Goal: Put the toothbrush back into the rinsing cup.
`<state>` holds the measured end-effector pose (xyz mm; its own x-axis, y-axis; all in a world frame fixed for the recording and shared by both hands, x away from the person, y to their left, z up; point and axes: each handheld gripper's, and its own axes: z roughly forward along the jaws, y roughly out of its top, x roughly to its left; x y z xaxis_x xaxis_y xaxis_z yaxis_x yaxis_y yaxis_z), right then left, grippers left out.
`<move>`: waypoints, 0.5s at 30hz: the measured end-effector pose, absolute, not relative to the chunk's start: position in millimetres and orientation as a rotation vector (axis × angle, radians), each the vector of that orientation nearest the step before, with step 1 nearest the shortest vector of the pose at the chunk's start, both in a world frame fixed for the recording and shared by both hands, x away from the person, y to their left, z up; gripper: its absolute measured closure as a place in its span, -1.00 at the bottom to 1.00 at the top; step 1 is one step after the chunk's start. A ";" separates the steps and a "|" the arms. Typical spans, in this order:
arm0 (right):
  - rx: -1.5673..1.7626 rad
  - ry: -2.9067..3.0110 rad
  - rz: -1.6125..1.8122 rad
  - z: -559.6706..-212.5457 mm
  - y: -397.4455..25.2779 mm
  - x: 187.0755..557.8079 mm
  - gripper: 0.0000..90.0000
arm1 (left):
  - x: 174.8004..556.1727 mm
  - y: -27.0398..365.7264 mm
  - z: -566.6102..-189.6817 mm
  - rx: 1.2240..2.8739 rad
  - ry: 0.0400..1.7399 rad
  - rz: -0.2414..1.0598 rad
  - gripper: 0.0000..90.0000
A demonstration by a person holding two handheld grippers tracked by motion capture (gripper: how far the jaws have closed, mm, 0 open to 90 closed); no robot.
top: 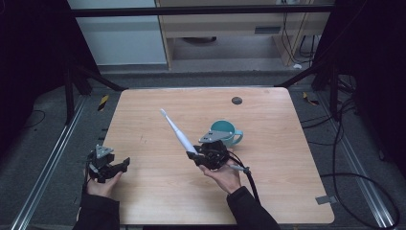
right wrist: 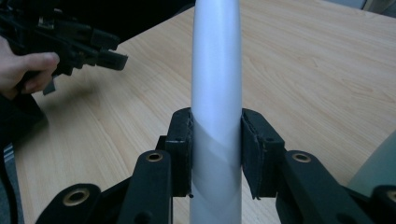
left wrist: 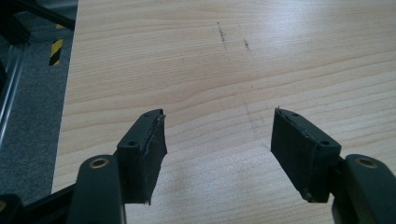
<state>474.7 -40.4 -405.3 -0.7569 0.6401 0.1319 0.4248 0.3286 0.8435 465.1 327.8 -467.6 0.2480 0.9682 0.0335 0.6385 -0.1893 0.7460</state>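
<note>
The wooden bench (top: 268, 124) carries a teal mug (top: 229, 133) near its middle, toward the right edge. A white electric toothbrush (top: 178, 134), long and slim with its small brush head pointing toward the far left corner, is held tilted above the bench middle. The right gripper (top: 197, 155) is clamped on its thick lower handle. The left gripper (top: 125, 165) hangs at the near left edge, jaws spread wide, holding nothing.

White electric toothbrush (top: 178, 133): slim, tapering from a thick handle to a narrow neck with a small head. Held clear of the table (top: 287, 191), slanting, head pointing to the far left. Handle end clamped between the pads of the right claw (top: 197, 156), near a teal cup (top: 225, 132).
</note>
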 end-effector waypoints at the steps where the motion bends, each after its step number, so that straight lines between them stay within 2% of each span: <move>1: 0.970 2.352 1.410 -404.8 -41.3 475.0 0.48 | 465.3 327.6 -467.7 1.912 1.461 0.692 -0.23; 15: 1.019 2.180 1.525 -396.1 -53.2 487.2 0.48 | 465.4 326.9 -468.7 1.920 1.455 0.689 -0.23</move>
<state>487.2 -53.2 -396.1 -0.7068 0.6904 0.1541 0.3814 0.1885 0.9050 465.4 326.9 -468.7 0.2551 0.9662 0.0358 0.6397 -0.1964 0.7431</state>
